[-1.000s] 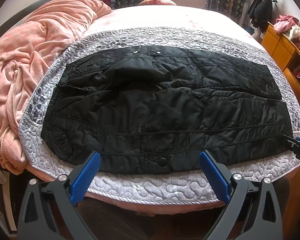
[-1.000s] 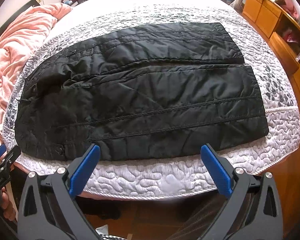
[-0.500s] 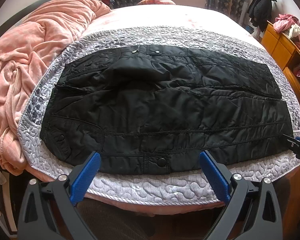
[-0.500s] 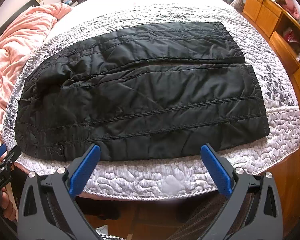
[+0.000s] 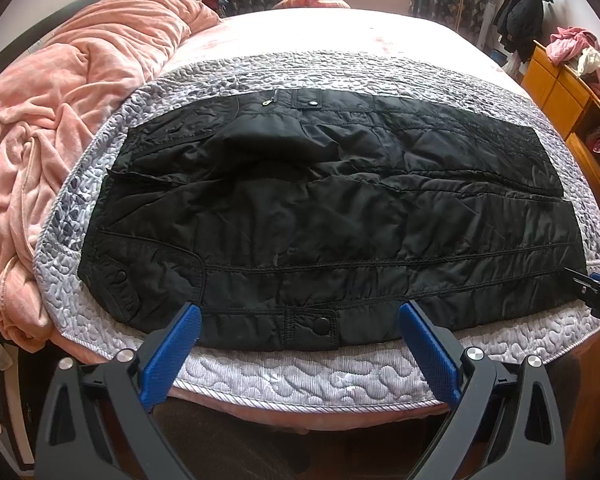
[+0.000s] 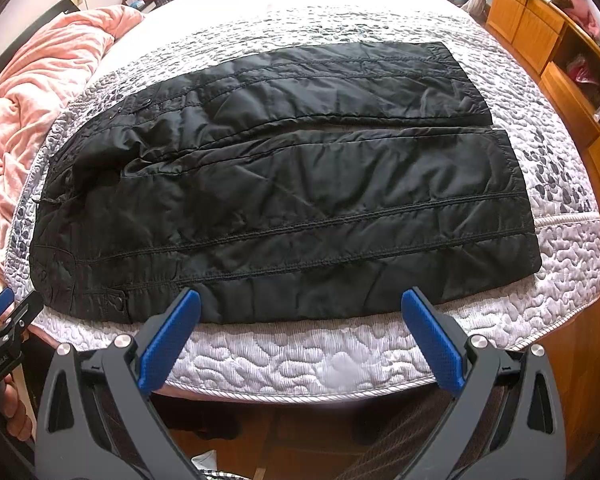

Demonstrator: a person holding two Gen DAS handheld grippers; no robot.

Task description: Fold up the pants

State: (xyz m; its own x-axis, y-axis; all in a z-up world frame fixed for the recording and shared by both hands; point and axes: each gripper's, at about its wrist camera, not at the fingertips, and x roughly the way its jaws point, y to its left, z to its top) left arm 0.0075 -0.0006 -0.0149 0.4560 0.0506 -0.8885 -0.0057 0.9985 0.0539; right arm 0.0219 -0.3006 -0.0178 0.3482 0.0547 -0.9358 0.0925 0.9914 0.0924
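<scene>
I have one pair of black pants (image 5: 340,216) laid flat across the grey quilted cover (image 5: 300,372) on the bed (image 5: 340,32), filling the middle of both views. The waist is at the left of the frame, the two legs run to the right. In my right wrist view the pants (image 6: 284,200) show their two legs side by side, a narrow gap between them near the hems at the upper right. I count three snap buttons in the left wrist view: one on the near edge at lower centre, one at the waist corner at lower left, one on the far edge at upper centre.

My left gripper (image 5: 299,320) is spread wide, its two blue pads at the bottom of the frame just over the near edge of the pants, holding nothing. My right gripper (image 6: 300,308) is equally wide and empty, its two blue pads over the near leg's edge. Each gripper shows in the other's view: the right one at the right edge of the left wrist view, the left one at the lower left edge of the right wrist view.

One pink blanket (image 5: 60,112) is heaped at the left of the frame beside the cover. One wooden dresser (image 6: 548,40) stands at the upper right, with clothes piled on top.
</scene>
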